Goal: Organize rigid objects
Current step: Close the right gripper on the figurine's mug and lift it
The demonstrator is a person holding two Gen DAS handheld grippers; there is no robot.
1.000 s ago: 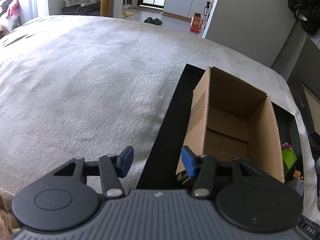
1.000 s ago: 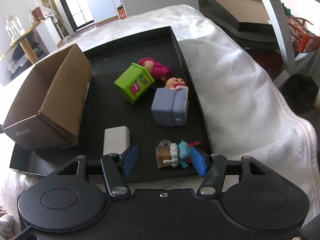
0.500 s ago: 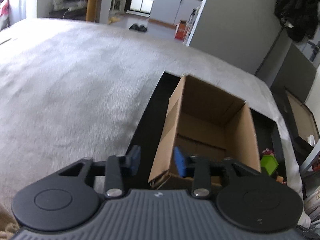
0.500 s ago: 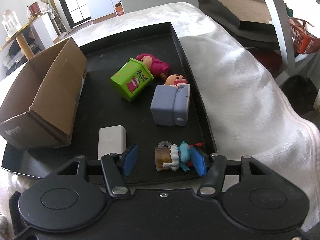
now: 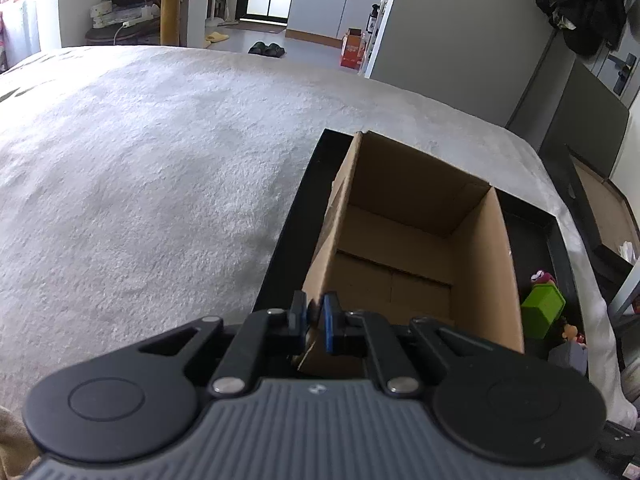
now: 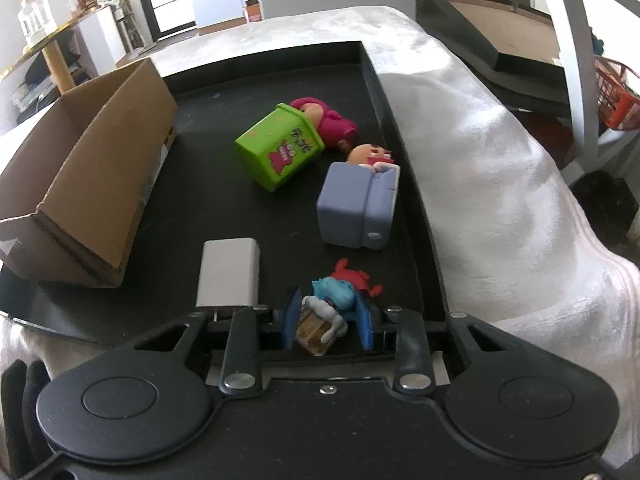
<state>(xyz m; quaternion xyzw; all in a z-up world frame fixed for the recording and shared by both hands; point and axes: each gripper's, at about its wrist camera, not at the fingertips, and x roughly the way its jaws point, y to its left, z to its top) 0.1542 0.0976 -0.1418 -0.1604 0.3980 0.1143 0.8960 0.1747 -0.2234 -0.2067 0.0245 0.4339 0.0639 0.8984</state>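
Observation:
A black tray [image 6: 240, 80] lies on the bed with an open, empty cardboard box [image 6: 80, 184] at its left. My left gripper [image 5: 314, 314] is closing, its blue pads pressing on the near corner of the box's [image 5: 400, 240] left wall. At the tray's near edge my right gripper [image 6: 328, 320] is shut on a small blue toy figure [image 6: 334, 294] with an amber base. On the tray beyond it lie a pale grey block [image 6: 230, 272], a lavender block [image 6: 352, 208], a green toy box [image 6: 280, 148], a pink doll [image 6: 328, 120] and a small bald figure [image 6: 366, 154].
A grey fleece blanket [image 5: 140, 180] spreads left of the tray [image 5: 288, 232]; a white blanket [image 6: 500, 160] slopes off on its right. A black-gloved hand [image 6: 20, 392] shows at the lower left of the right wrist view. A red basket [image 6: 616, 108] stands on the floor.
Both grippers have shut from open: the left one shifted right onto the box's left wall, the right one closed onto the blue toy figure, which has tipped between the pads.

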